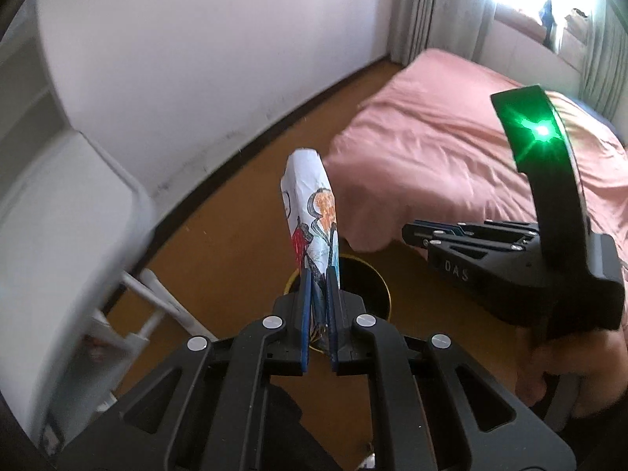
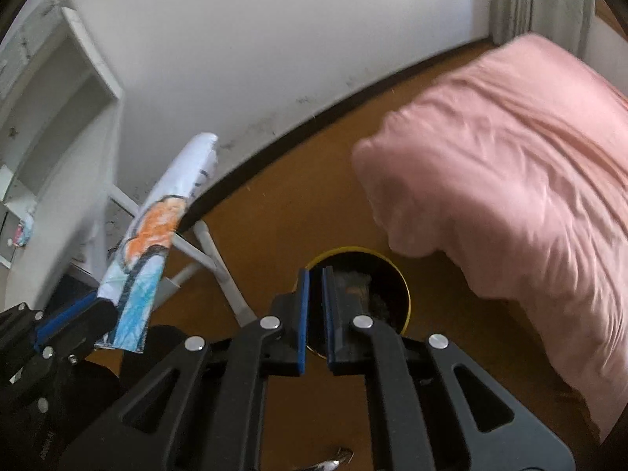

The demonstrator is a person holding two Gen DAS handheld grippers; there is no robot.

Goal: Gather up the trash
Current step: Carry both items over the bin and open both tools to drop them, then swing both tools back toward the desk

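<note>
A folded paper drawing [image 1: 310, 204] with orange, red and blue colouring sticks up from my left gripper [image 1: 320, 274], which is shut on its lower end. Just beyond the fingertips, on the brown floor, stands a round dark bin [image 1: 373, 286] with a yellow rim. My right gripper [image 1: 408, 233] hovers to the right of it, held by a hand. In the right wrist view my right gripper [image 2: 316, 274] is shut with nothing between its blue pads, right above the bin [image 2: 392, 286]. The left gripper [image 2: 98, 302] and its paper [image 2: 157, 231] appear at the left.
A bed with a pink cover [image 2: 510, 180] fills the right side, its corner close to the bin. White shelving [image 2: 59, 117] and white furniture legs [image 2: 212, 251] stand at the left against the white wall. A curtain [image 1: 424, 8] hangs at the back.
</note>
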